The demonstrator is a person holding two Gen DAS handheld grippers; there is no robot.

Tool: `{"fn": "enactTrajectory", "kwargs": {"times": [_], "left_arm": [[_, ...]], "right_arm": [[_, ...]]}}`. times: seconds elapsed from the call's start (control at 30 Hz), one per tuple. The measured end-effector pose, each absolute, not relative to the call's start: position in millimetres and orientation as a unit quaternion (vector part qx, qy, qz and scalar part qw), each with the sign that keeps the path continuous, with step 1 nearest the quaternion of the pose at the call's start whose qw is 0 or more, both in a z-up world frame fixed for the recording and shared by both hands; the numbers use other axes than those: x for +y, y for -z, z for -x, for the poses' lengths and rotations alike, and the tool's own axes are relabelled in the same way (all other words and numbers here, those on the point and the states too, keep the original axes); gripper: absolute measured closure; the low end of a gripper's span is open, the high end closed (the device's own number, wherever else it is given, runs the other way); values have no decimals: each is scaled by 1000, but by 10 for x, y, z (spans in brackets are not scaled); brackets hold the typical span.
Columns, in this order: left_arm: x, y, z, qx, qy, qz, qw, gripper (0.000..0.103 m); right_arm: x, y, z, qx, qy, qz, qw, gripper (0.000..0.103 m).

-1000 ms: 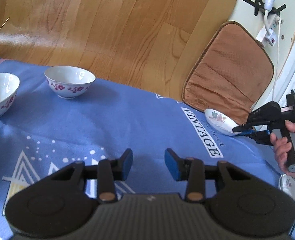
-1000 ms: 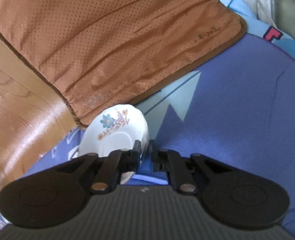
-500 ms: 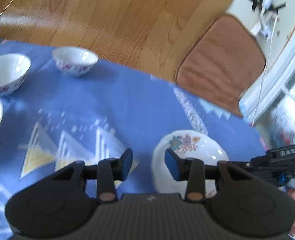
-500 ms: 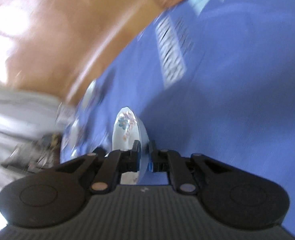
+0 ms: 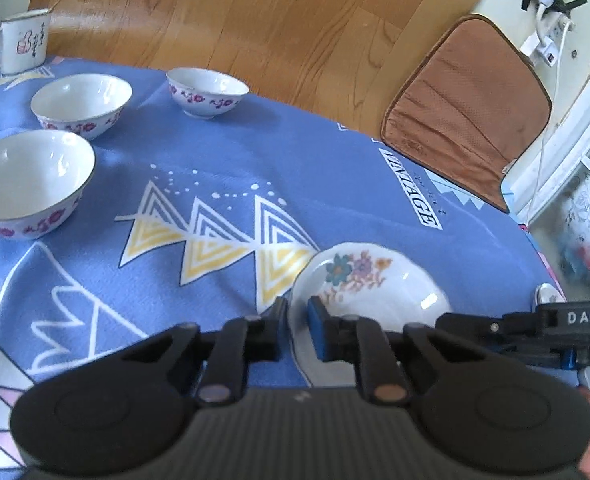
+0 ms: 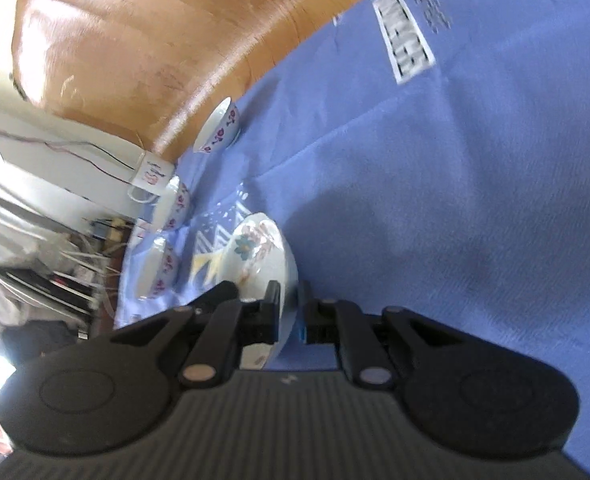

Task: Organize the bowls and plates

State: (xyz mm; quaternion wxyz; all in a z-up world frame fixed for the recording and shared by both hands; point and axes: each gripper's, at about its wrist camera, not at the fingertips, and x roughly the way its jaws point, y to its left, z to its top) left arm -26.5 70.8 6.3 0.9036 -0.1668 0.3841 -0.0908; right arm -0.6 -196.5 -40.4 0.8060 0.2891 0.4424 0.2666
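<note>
- A table [image 5: 335, 168] draped in a blue patterned cloth is standing over a wooden floor [image 5: 255, 20], with a brown cushion [image 5: 467, 120] lying on the floor beyond its far edge.
- The right gripper [image 6: 289, 312] is pinching the rim of a small floral plate [image 6: 259, 256], fingers narrowed onto the edge so the plate is hanging out ahead of it, probably carried by the rim because that is the only part thin enough to grip.
- The left gripper [image 5: 297, 322] is sitting directly in front of that same plate [image 5: 367, 288]; its jaws are narrowed with the near rim lying in the gap, though whether they are actually clamping it I cannot tell. It looks like a handover or a two-gripper steadying.
- Three flower-banded bowls are waiting well off to the left gripper's front-left: the nearest bowl [image 5: 31, 188], a middle bowl [image 5: 81, 104] and a far bowl [image 5: 207, 92], with a mug [image 5: 19, 46] beyond them. They are sitting apart and not yet stacked.
- Compared with a second ago, the plate is no longer out by the cushion edge far to the left gripper's right; it is now just ahead of it.
- The left gripper's jaws, then spread wide, are now much closer together.
- The right gripper's camera is now rolled sideways, facing the bowls.
</note>
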Motion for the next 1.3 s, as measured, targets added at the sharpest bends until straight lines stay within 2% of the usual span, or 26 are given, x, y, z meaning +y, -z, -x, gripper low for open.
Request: {"fn": "enactTrajectory", "kwargs": {"times": [0.2, 0.3, 0.33, 0.43, 0.53, 0.67, 0.87, 1.17, 1.27, 1.3], "left_arm": [[694, -83, 309, 385, 93, 162, 904, 90], [687, -106, 357, 380, 95, 156, 907, 71], [679, -117, 374, 377, 94, 152, 909, 69], [664, -115, 368, 380, 99, 151, 907, 69], [659, -93, 344, 386, 97, 150, 905, 69], [681, -84, 347, 384, 97, 154, 905, 72], [685, -76, 347, 384, 100, 153, 905, 72], [687, -64, 372, 378, 101, 155, 907, 74], [686, -54, 377, 379, 101, 155, 907, 81], [684, -52, 375, 379, 102, 156, 906, 89]], "right_arm": [[-1840, 399, 93, 403, -245, -201, 859, 88], [-1827, 418, 152, 391, -239, -179, 870, 87], [-1820, 416, 172, 386, -237, -172, 875, 86], [-1753, 394, 217, 367, -231, -139, 890, 77], [-1708, 369, 269, 349, -233, -111, 901, 75], [-1620, 340, 327, 322, -230, -68, 916, 67], [-1534, 347, 331, 310, -228, -36, 922, 67], [-1584, 437, 274, 333, -226, -82, 912, 71], [-1555, 451, 284, 339, -235, -74, 908, 81], [-1546, 455, 290, 340, -236, -72, 907, 83]]}}
